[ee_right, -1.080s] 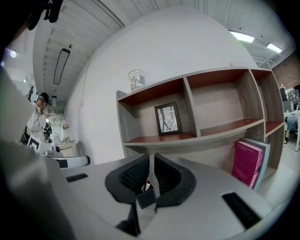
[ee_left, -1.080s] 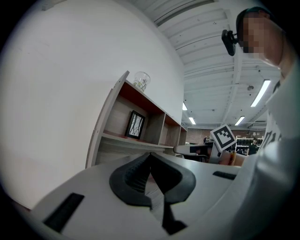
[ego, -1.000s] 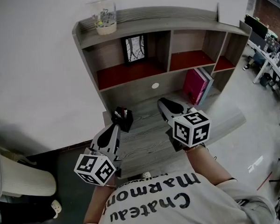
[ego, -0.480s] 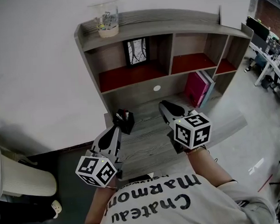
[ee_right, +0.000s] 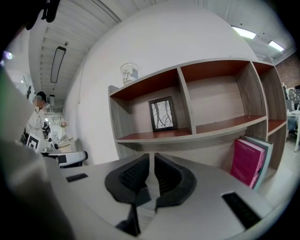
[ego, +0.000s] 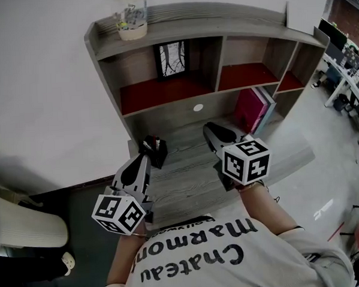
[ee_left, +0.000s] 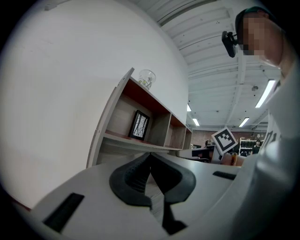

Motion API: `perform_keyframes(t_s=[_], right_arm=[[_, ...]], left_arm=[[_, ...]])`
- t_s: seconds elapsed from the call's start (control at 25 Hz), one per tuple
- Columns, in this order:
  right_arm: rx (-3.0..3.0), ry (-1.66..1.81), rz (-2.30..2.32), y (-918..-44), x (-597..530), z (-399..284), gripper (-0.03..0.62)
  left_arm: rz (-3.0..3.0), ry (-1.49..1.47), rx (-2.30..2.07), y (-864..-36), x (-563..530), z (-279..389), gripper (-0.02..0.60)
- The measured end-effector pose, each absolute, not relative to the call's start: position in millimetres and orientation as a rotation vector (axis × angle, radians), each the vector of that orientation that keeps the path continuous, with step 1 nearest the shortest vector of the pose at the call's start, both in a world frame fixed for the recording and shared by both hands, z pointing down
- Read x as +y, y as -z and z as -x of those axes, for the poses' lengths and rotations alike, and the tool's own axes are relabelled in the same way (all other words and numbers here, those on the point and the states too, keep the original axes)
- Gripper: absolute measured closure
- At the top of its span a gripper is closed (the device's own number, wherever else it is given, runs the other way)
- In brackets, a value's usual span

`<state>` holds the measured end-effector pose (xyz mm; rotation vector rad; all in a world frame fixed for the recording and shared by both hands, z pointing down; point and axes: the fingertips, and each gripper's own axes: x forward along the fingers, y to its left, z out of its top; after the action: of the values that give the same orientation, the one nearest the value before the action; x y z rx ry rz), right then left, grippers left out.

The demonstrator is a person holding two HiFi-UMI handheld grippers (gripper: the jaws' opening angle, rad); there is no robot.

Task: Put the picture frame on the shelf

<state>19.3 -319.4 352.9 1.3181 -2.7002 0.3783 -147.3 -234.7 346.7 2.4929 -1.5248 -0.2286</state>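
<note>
While the left gripper [ee_left: 150, 158] and right gripper [ee_right: 151, 159] sit pressed together, empty, the shirt [ego: 234, 275] reads "Chateau Marmon".

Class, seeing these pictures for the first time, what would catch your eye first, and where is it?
The dark picture frame stands upright in the left red-floored compartment of the shelf, with pink books lower right. Nearer, the left gripper and right gripper hang empty over the grey desk.

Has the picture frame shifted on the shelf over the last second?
No. Against the shelf, the picture frame stands where it did: left compartment, right of centre.
</note>
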Motion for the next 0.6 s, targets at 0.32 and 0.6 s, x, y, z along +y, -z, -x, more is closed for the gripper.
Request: perform_keyframes(t_s=[0.32, 0.6], right_arm=[[-2.703, -0.322, -1.233, -339, -356, -21, 0.551], [-2.74, -0.334, -1.192, -334, -369, -29, 0.551]], left_arm=[[-2.45, 0.273, -1.596, -336, -266, 143, 0.565], [-2.445, 0.258, -1.618, -331, -275, 128, 0.565]])
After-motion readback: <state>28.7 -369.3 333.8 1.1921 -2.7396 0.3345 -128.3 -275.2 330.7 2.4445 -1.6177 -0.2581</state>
